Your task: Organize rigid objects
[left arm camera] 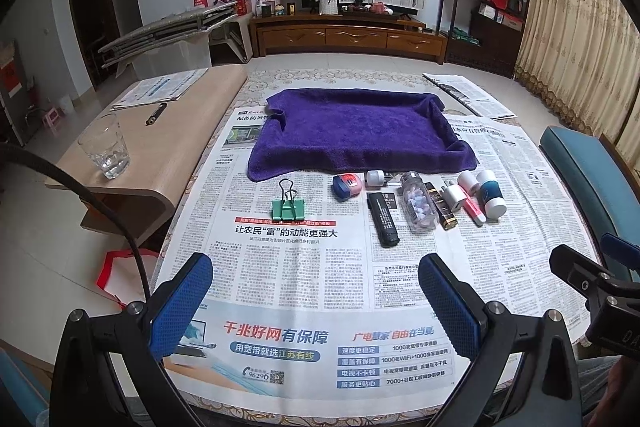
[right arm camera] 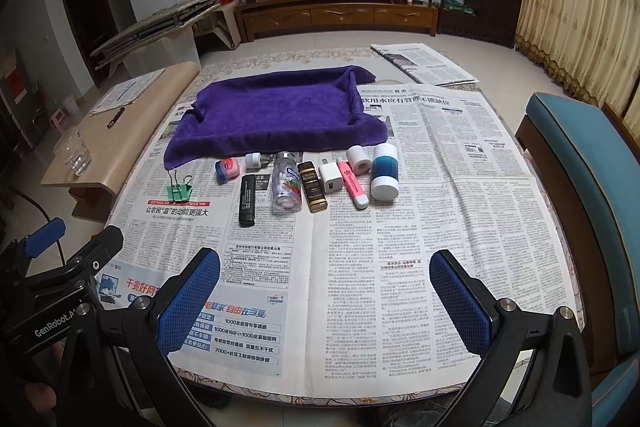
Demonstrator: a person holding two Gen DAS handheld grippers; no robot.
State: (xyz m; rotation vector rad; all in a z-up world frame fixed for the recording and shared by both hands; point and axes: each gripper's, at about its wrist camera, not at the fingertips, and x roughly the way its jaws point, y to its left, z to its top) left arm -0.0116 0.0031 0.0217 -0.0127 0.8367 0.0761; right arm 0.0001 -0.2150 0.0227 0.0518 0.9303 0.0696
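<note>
Both the left gripper (left arm camera: 316, 301) and right gripper (right arm camera: 324, 301) hover with fingers spread wide, holding nothing. The small rigid items lie in a tight row on the newspaper-covered tabletop (right arm camera: 400, 227), just before the purple towel-lined tray (right arm camera: 280, 107). The clear pill bottle (right arm camera: 286, 187) and the white-and-blue cylinder (right arm camera: 385, 177) could roll if nudged; crowded neighbours risk being knocked.

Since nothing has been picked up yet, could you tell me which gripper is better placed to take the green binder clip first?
Left, probably. The green binder clip sits almost straight ahead of the open left gripper; for the right gripper, also open, it lies far off to the left.
</note>
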